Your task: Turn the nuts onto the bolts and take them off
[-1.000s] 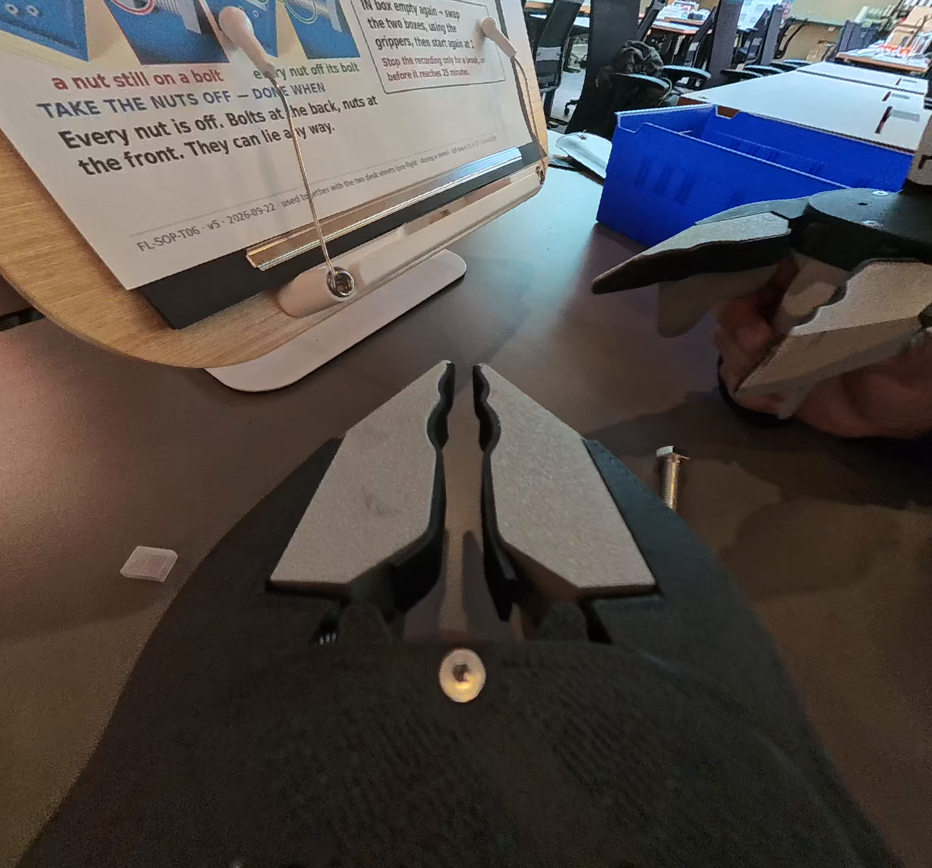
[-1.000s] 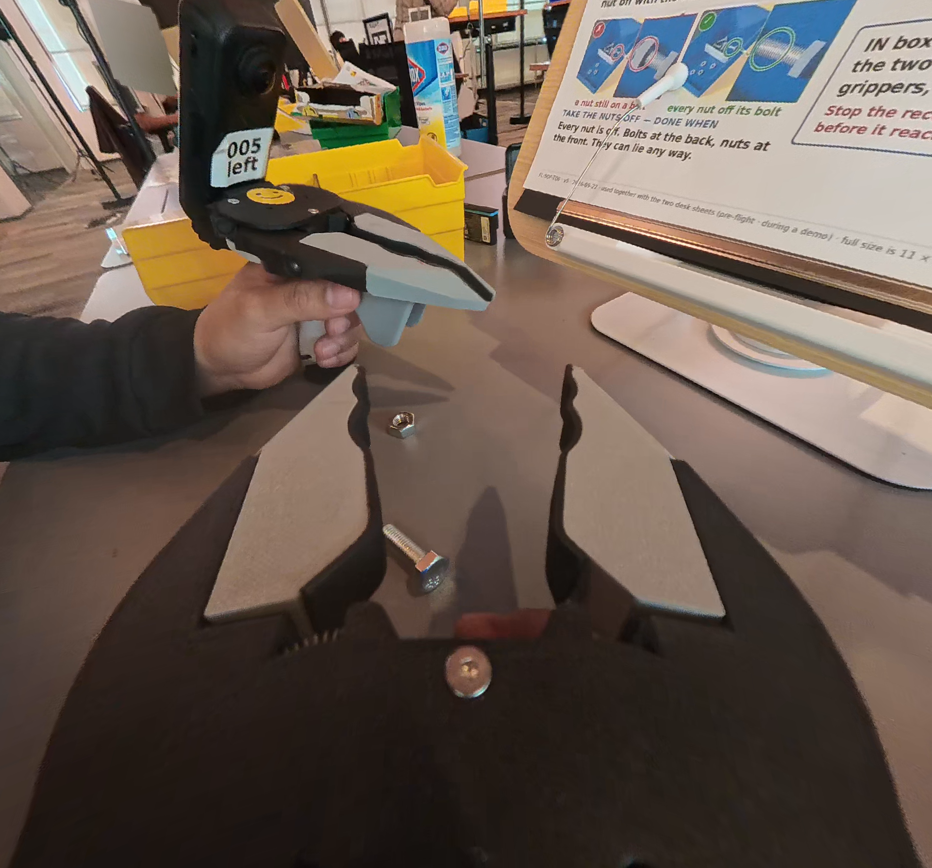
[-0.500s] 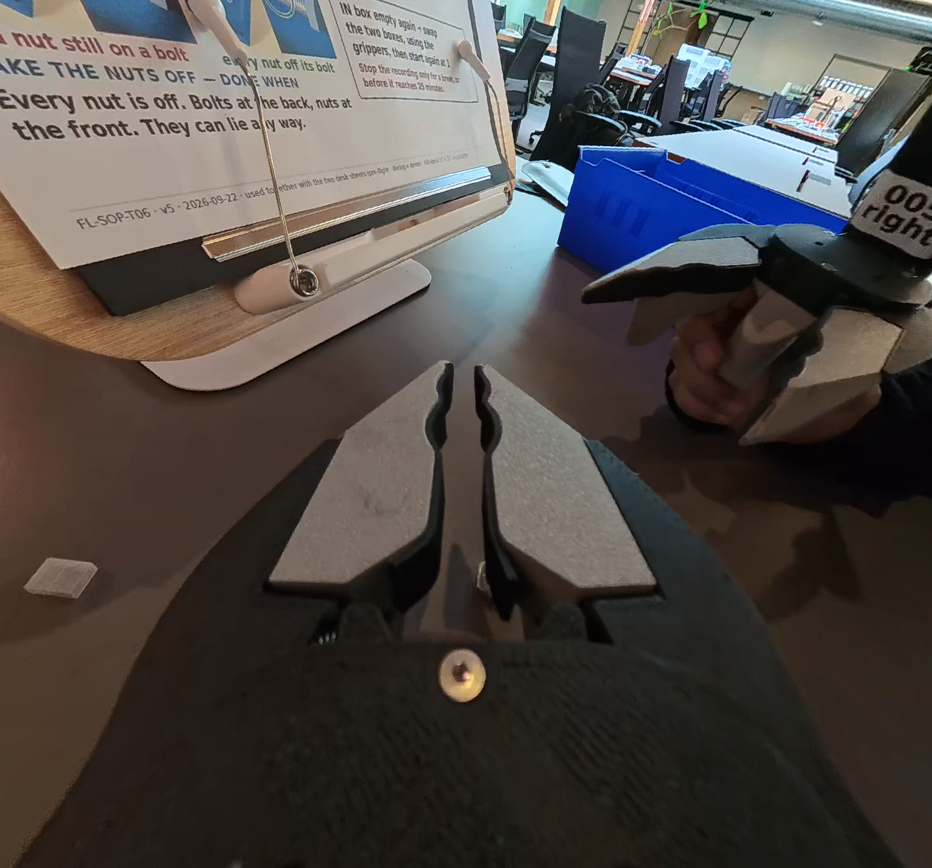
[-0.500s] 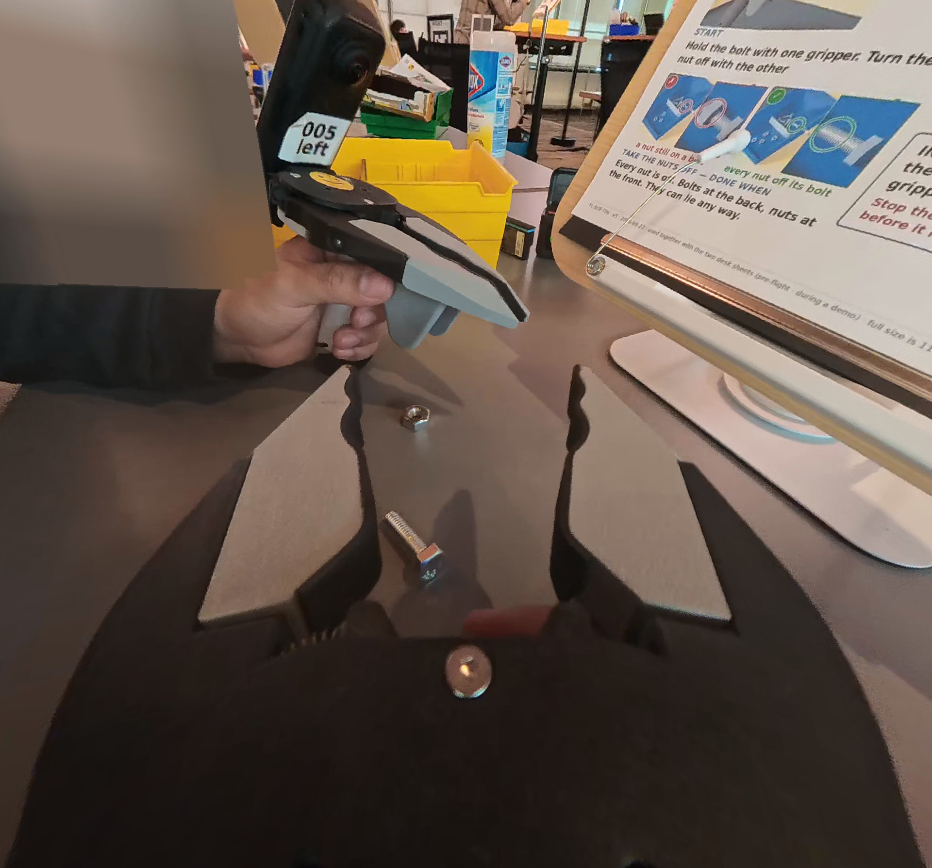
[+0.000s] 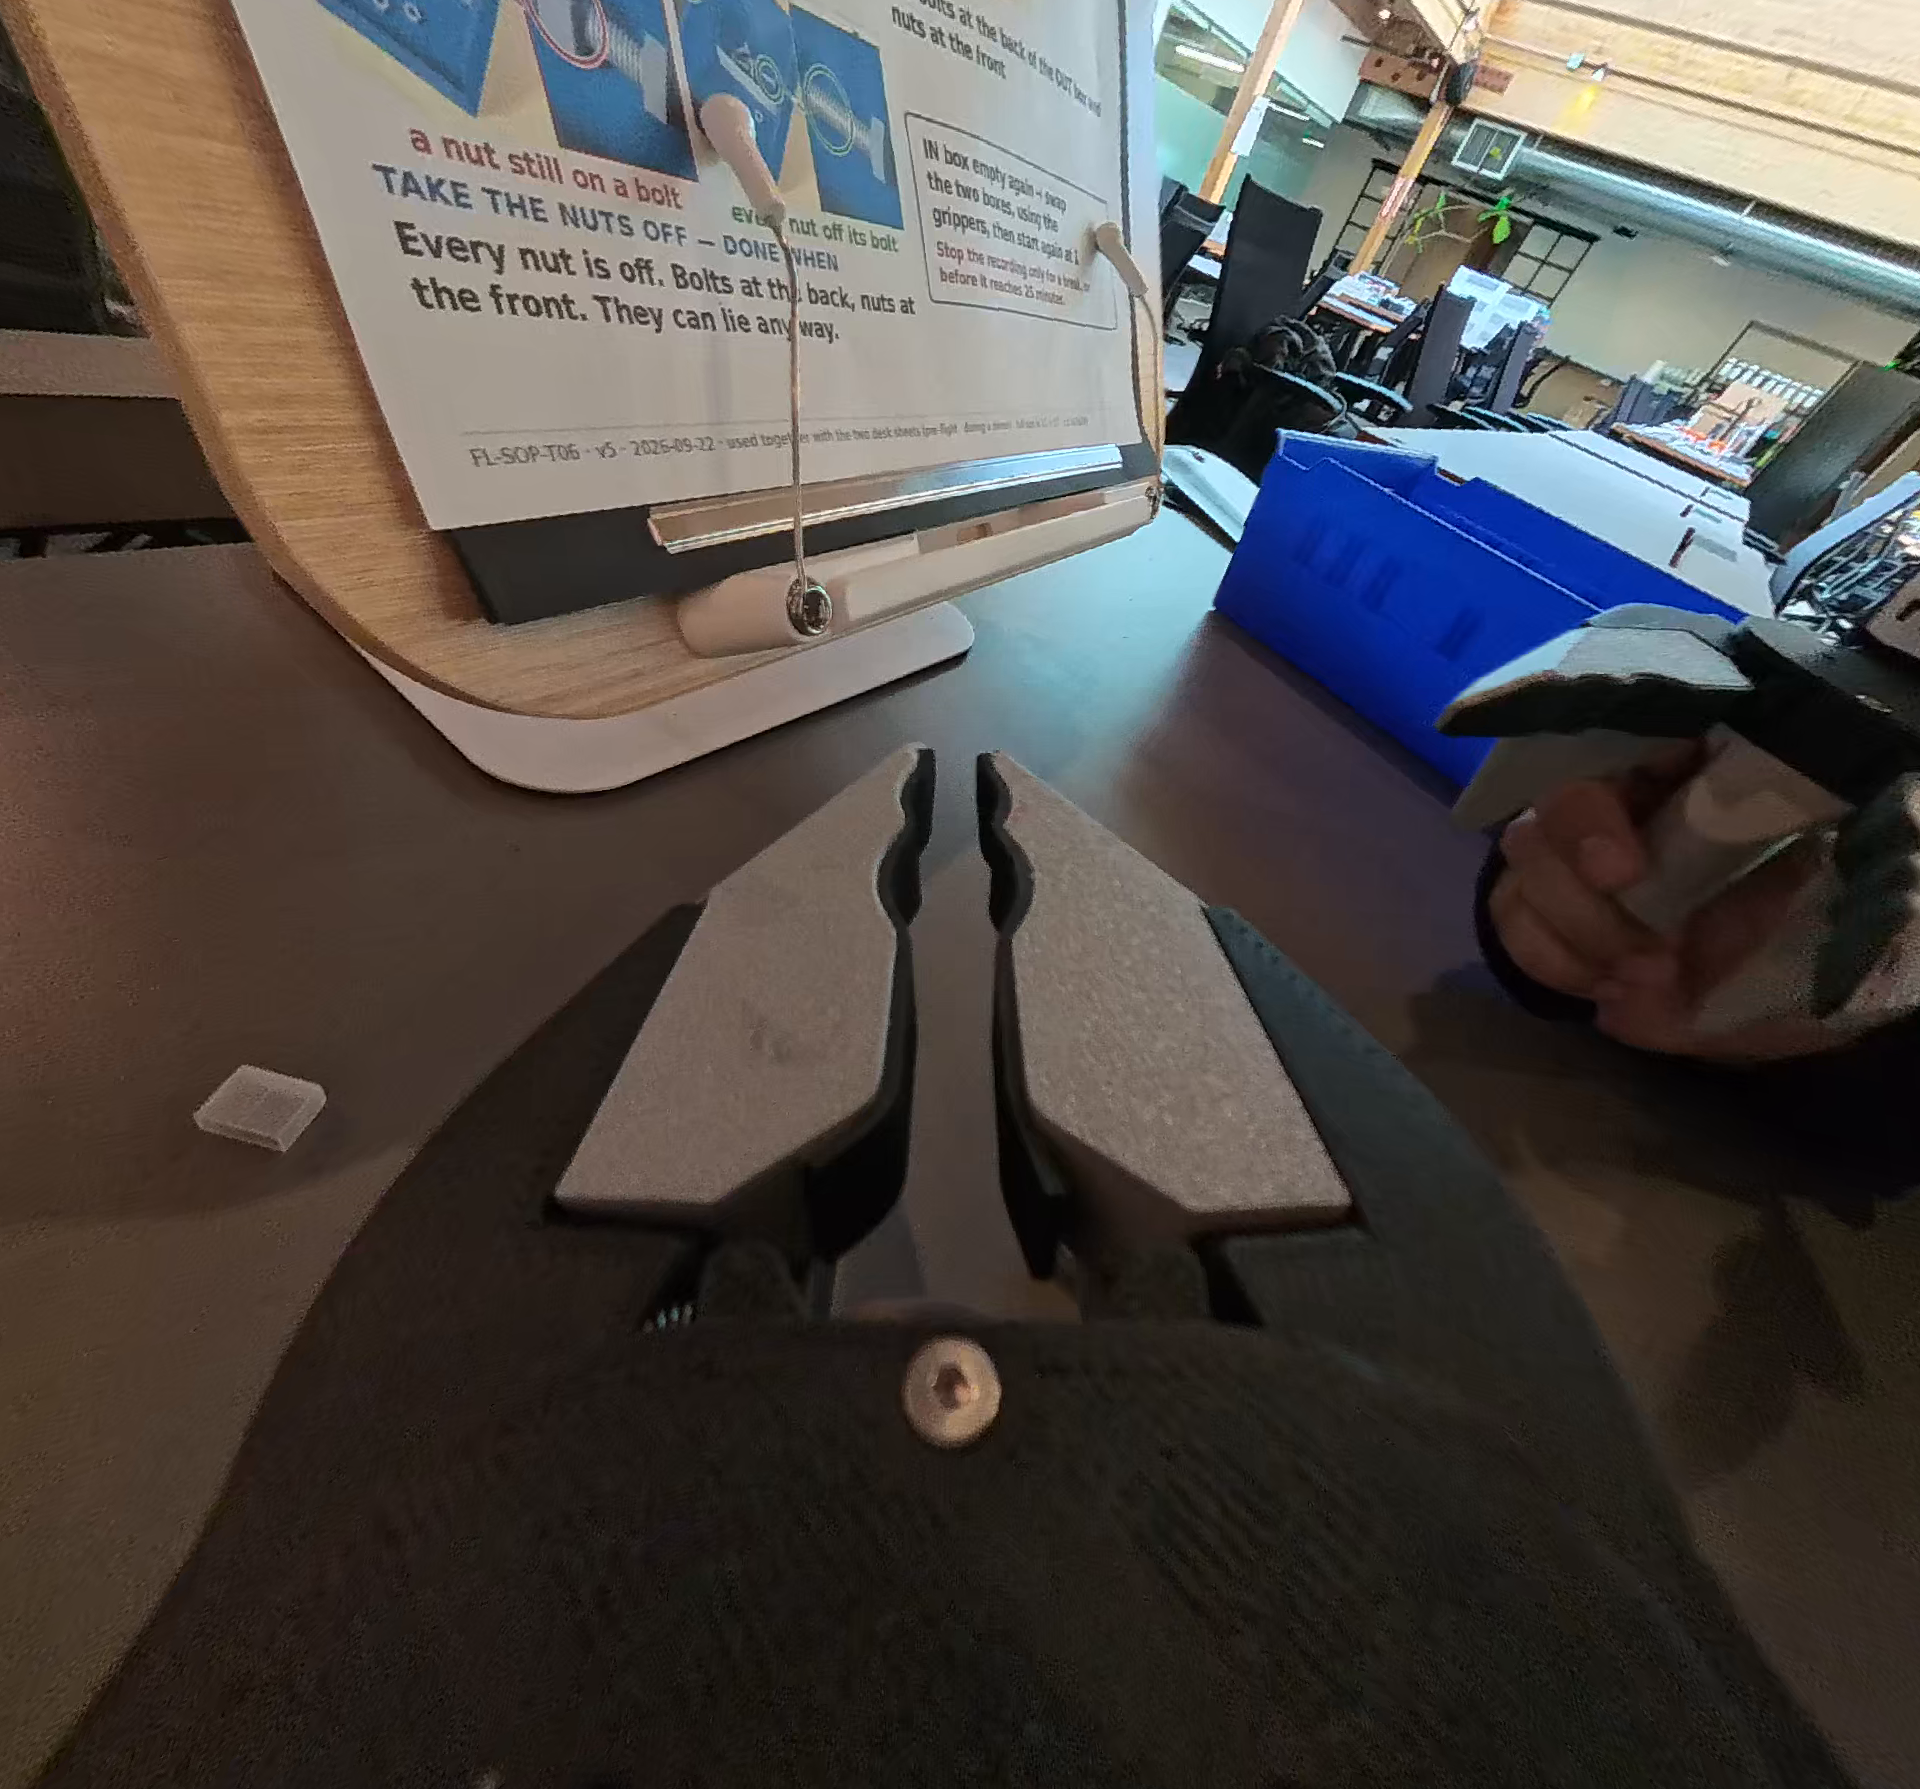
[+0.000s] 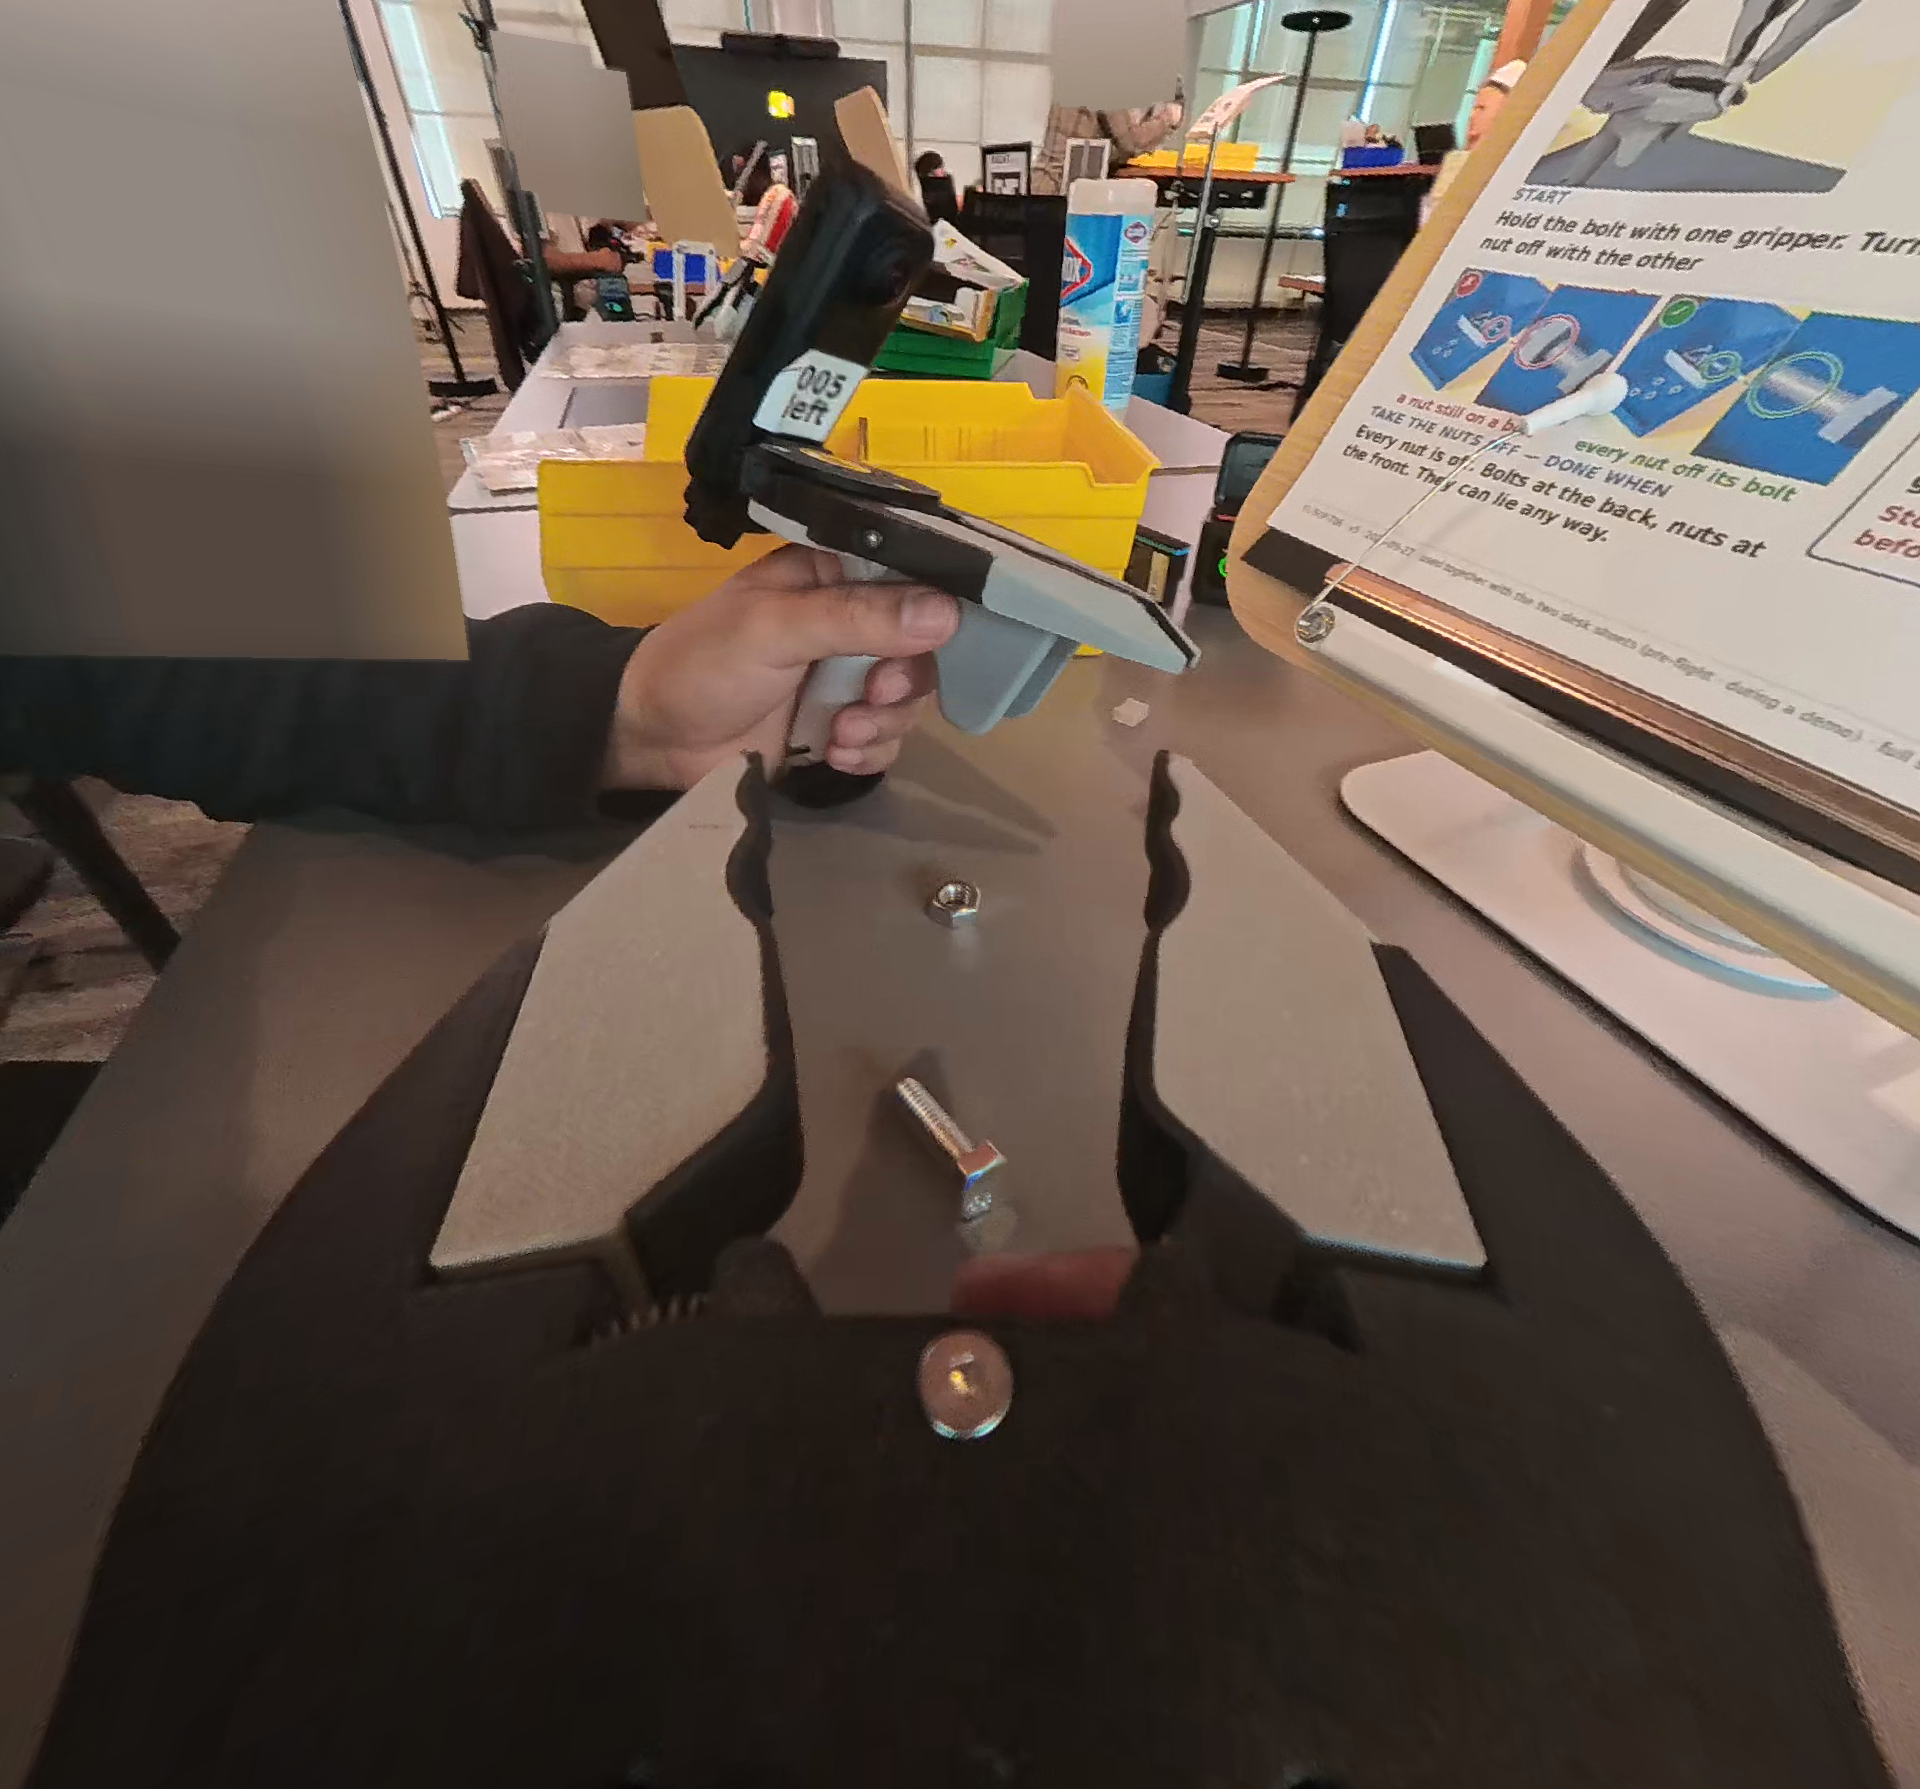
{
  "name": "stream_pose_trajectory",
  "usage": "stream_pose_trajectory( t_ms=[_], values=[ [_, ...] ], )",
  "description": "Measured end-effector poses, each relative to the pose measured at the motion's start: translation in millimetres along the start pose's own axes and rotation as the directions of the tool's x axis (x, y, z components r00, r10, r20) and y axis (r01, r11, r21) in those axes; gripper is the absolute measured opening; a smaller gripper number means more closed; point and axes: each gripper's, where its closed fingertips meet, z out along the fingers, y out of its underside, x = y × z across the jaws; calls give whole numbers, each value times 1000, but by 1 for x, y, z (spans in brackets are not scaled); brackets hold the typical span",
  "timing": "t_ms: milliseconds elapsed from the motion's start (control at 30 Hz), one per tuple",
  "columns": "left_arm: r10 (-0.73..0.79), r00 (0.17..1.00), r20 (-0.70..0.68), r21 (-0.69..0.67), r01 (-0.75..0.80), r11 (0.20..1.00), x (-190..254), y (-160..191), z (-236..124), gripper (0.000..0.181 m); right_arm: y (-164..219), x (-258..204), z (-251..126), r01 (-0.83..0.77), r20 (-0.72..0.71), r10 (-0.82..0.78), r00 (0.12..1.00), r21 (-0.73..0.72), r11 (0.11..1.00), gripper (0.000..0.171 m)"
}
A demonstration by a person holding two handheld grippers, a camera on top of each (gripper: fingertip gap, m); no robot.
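Bolt (image 6: 954, 1149) and nut (image 6: 954, 903) lie loose and apart on the dark table (image 6: 312, 991), the nut farther out, the bolt close in between the right gripper's (image 6: 954, 804) spread fingers, threaded end pointing away to the left; the nut is off, so either a take-off has finished or a threading-on is about to start. That gripper hangs released above them, its gap lined up over both parts, which reads as readiness to come down on the bolt. Across the table a hand (image 6: 764, 674) holds the left gripper (image 5: 954, 773) raised; its fingers are drawn nearly together with only a thin slit between and nothing in it, so it looks parked rather than working.

Room is fair around the parts: bare tabletop on all sides, with the stand (image 6: 1621, 939) carrying the instruction sheet to the right and its white base the nearest obstacle. A yellow bin (image 6: 883, 503) sits behind the left gripper, a blue bin (image 5: 1382, 617) beyond the right one, both well apart from the parts. A small clear plastic piece (image 5: 260, 1105) lies off to the left, out of the way
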Motion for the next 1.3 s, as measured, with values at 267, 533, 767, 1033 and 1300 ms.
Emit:
stream_pose_trajectory(
  t_ms=[267, 533, 767, 1033, 1300],
  values=[
    [43, 997, -59, -30, -45, 999, 19, 6, 7, 5, -1, -7, 5, 45, 47, -45, 998, 4, 999, 69],
    [104, 992, -64, -57, -108, 993, 27, 11, 10, 5, 2, -1, 4, 34, 12, -34, 999, -7, 999, 66],
    [91, 993, -75, -68, -97, 993, 27, 13, 11, 7, 18, 16, 8, 84, -94, -95, 991, -108, 991, 51],
    [121, 988, -91, -98, -130, 987, 33, 18, 14, 9, 40, 16, 15, 32, -16, -36, 999, -203, 979, 54],
    [206, 969, -139, -211, -232, 949, 41, 35, 14, 13, 46, 11, 17, 10, 30, -3, 1000, -238, 971, 55]
  ],
)
